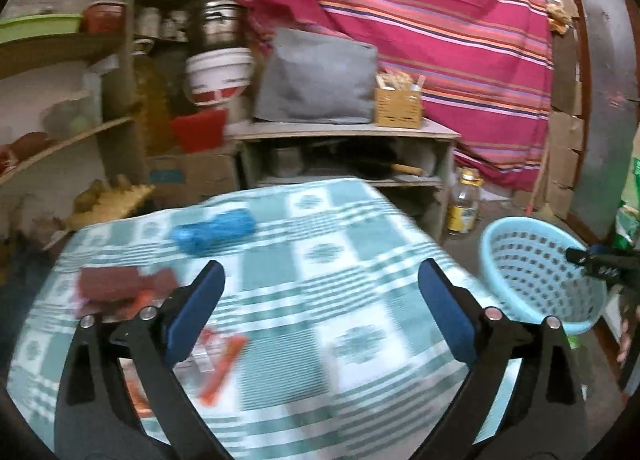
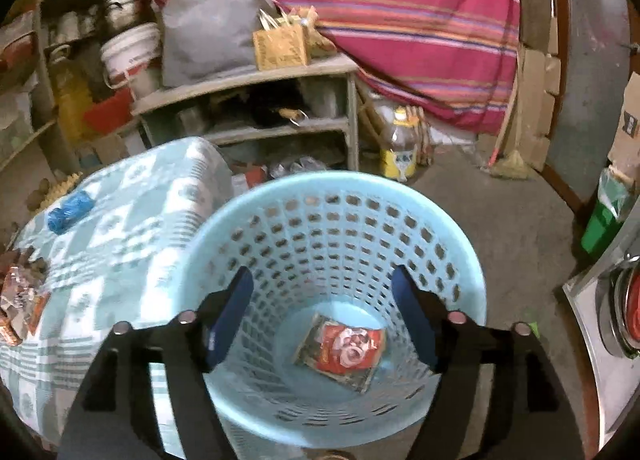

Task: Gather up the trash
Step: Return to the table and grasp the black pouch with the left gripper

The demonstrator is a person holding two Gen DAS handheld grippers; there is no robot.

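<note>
1. Left gripper [image 1: 320, 284]: blue-padded fingers [image 1: 200, 300] spread wide apart; nothing between them; poised over the near half of the table; view blurred.
2. Right gripper [image 2: 322, 314]: fingers [image 2: 230, 312] apart; nothing gripped; held above the mouth of the basket; its tip also shows at the right edge of the left wrist view, over the basket rim.
3. Basket [image 2: 460, 260]: light blue plastic, perforated wall, round; stands on the floor just beside the table's right edge.
4. Red wrapper [image 2: 340, 346]: crumpled, red with a white printed figure; lies flat on the basket's bottom, free of both grippers.
5. Table [image 1: 320, 220]: covered with a green-and-white checked cloth.
6. Blue bundle [image 1: 214, 230]: crumpled blue plastic; lies near the table's far edge, left of centre.
7. Dark red wrapper [image 1: 116, 284]: lies by the table's left edge, just beyond the left finger.
8. Orange-and-clear wrappers [image 1: 220, 360]: a loose cluster near the table's near-left corner, partly hidden behind the left finger; details too blurred to tell.
9. Low shelf unit [image 1: 344, 132]: stands beyond the table's far edge; a grey bag [image 1: 316, 76] and a small woven box [image 1: 398, 106] sit side by side on top.
10. Bottle [image 1: 464, 200]: clear, yellow label; upright on the floor to the right of the shelf unit.
11. Striped cloth [image 1: 420, 20]: pink, hangs behind the shelf unit.
</note>
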